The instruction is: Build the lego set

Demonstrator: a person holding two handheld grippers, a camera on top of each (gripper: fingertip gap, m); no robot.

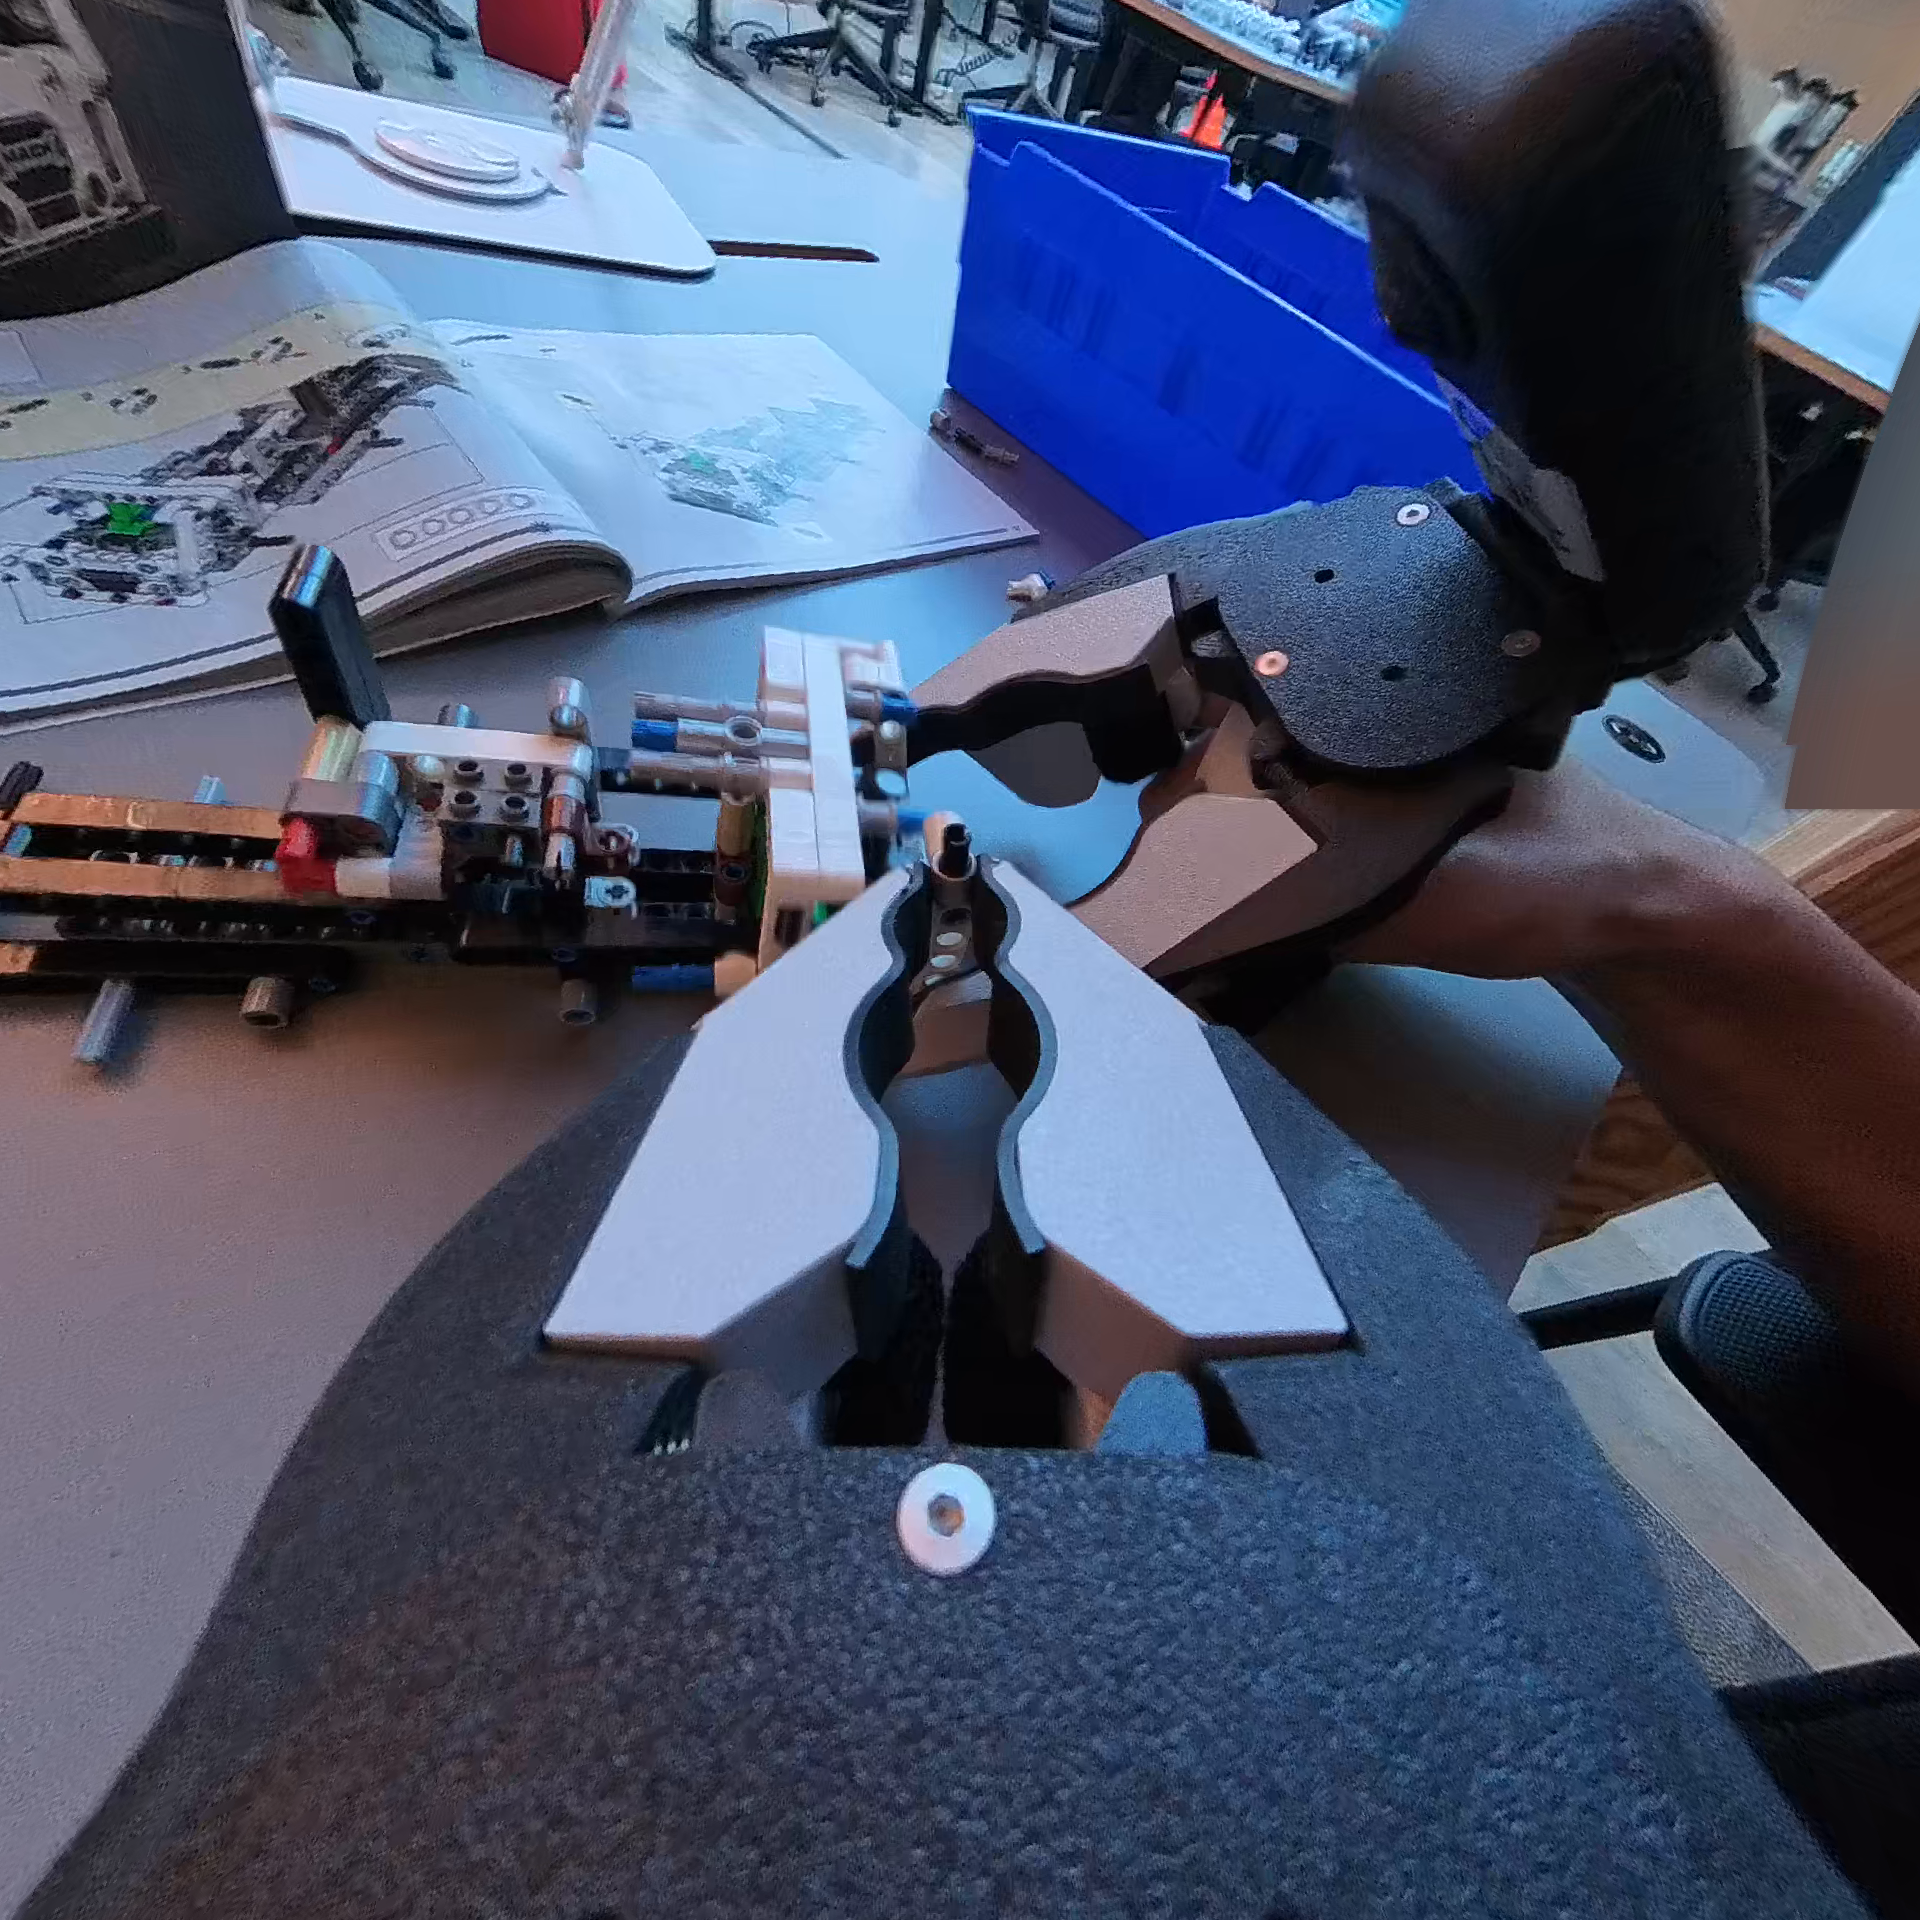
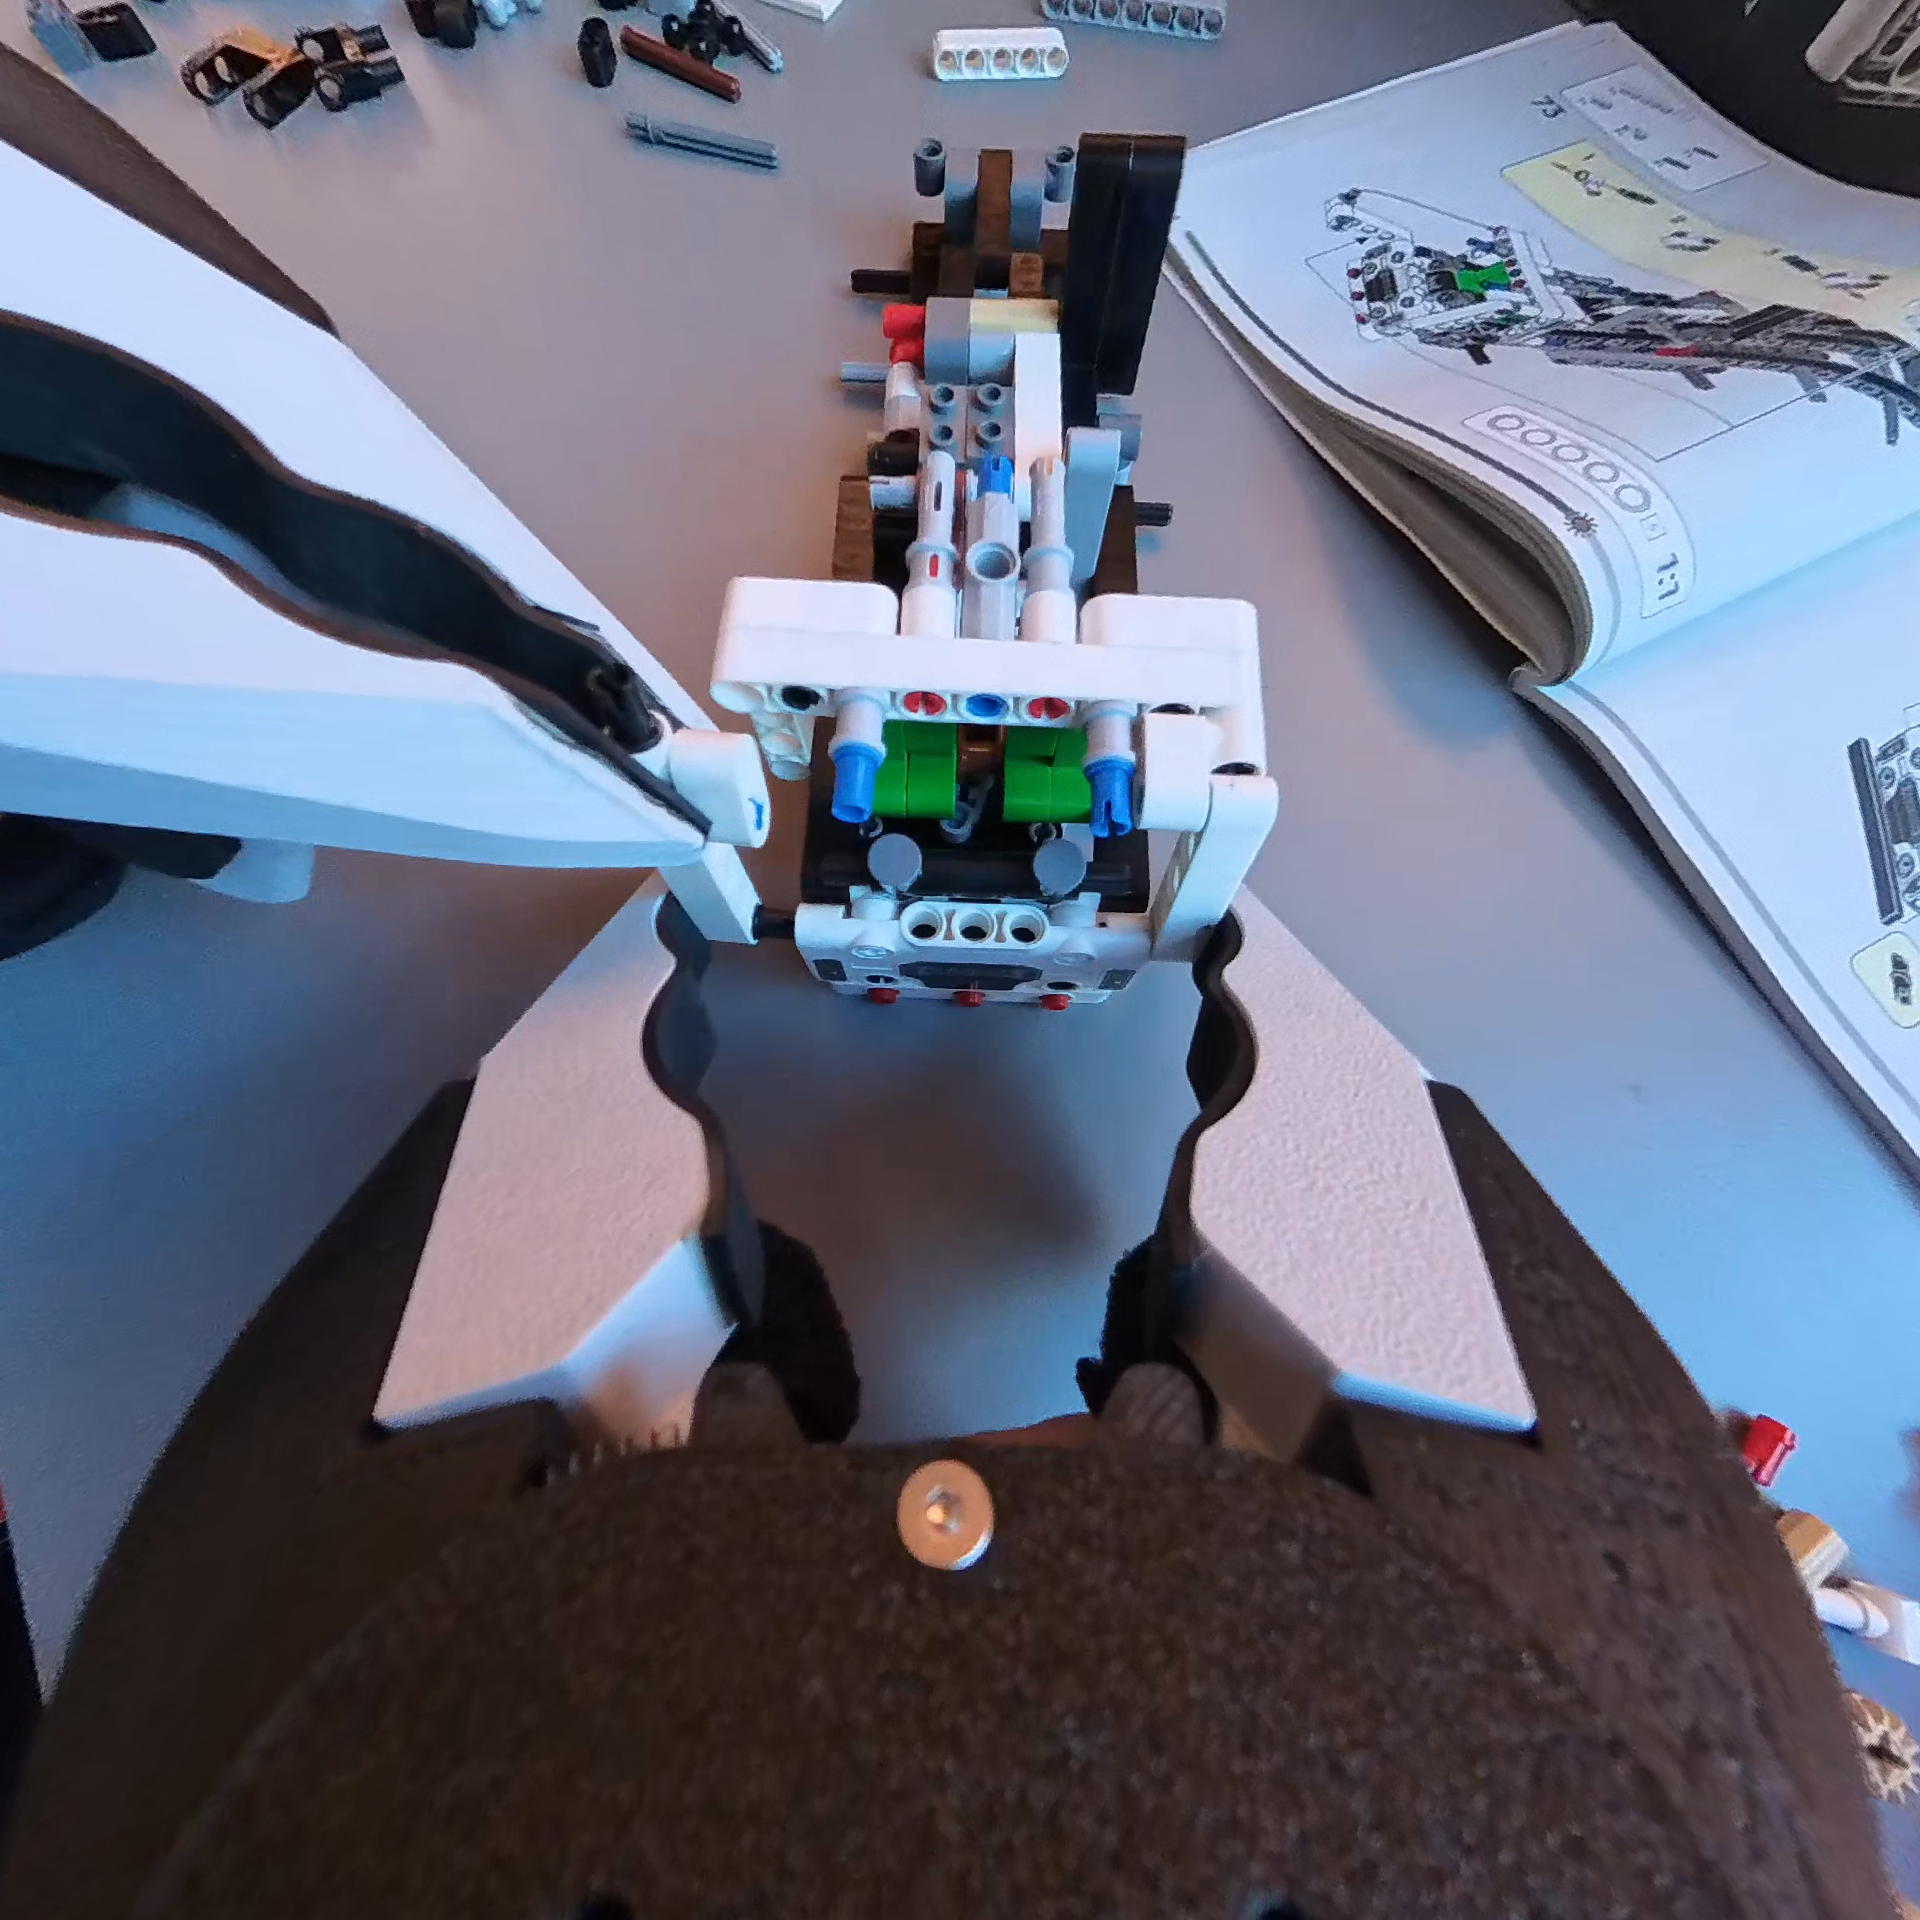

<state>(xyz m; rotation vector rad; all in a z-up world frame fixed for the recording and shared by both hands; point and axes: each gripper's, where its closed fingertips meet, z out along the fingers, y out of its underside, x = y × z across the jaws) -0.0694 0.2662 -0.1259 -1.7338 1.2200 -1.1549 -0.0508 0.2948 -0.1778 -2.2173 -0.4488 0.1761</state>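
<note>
The long lego model [image 1: 499,831] lies on the grey table, its white front frame [image 2: 987,644] towards me. My left gripper [image 1: 951,883] is shut on a small white beam [image 2: 717,821] with a black pin [image 1: 954,842] and holds it against the left side of the model's front. It comes in from the left in the right wrist view [image 2: 675,769]. My right gripper [image 2: 951,945] has its jaws wide apart around the model's front end. Its right finger [image 2: 1210,966] touches the white side beam, and its left finger sits by the held beam.
An open instruction booklet [image 1: 468,468] lies beside the model, on the right in the right wrist view [image 2: 1558,416]. A blue bin [image 1: 1164,343] stands behind. Loose parts [image 2: 312,62], a white beam [image 2: 1000,54] and a grey axle [image 2: 701,140] lie beyond the model. A person's arm [image 1: 1610,935] is at the right.
</note>
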